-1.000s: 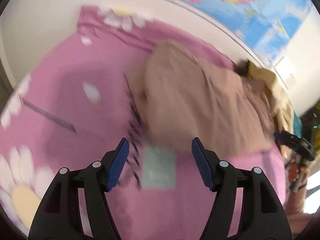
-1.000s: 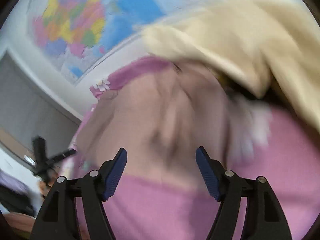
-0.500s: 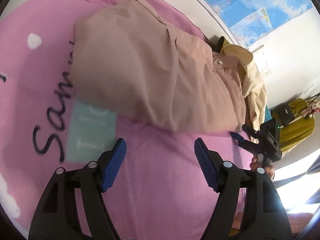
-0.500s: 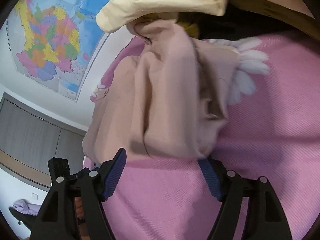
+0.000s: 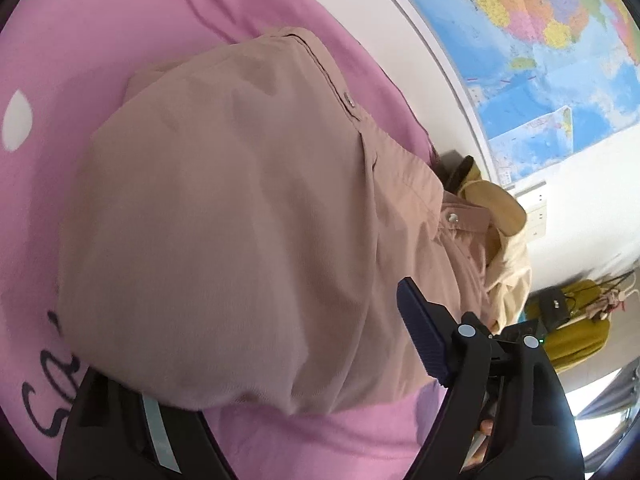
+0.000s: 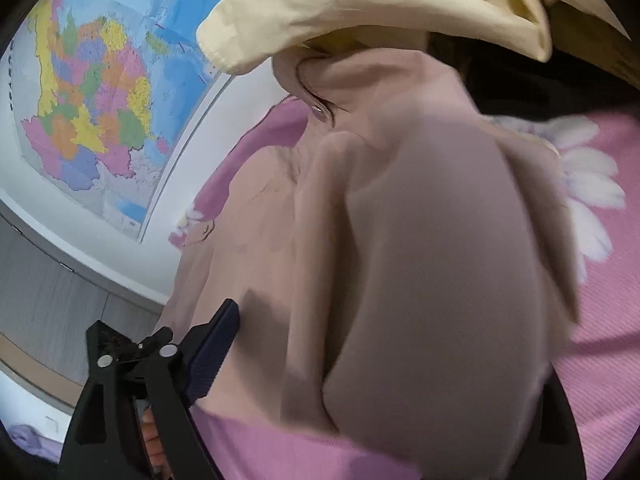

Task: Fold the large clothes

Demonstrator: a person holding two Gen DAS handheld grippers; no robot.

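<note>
A folded dusty-pink shirt (image 5: 240, 208) with snap buttons lies on the pink bedsheet (image 5: 328, 444). My left gripper (image 5: 280, 368) is open, its fingers astride the shirt's near edge; the left finger is hidden under the cloth, the right finger (image 5: 420, 340) lies over it. In the right wrist view the same shirt (image 6: 420, 260) fills the frame. My right gripper (image 6: 360, 352) is open around its other end; the left finger (image 6: 212, 348) lies on the cloth, the right finger is hidden beneath a fold.
A cream-yellow garment (image 6: 380, 12) lies piled against the shirt's far end, also seen in the left wrist view (image 5: 508, 248). A wall map (image 6: 96, 92) hangs behind the bed. A yellow chair with a black bag (image 5: 568, 320) stands beyond the bed.
Both grippers have moved in toward the shirt from opposite ends; their open fingers now straddle its edges, with cloth covering one finger of each.
</note>
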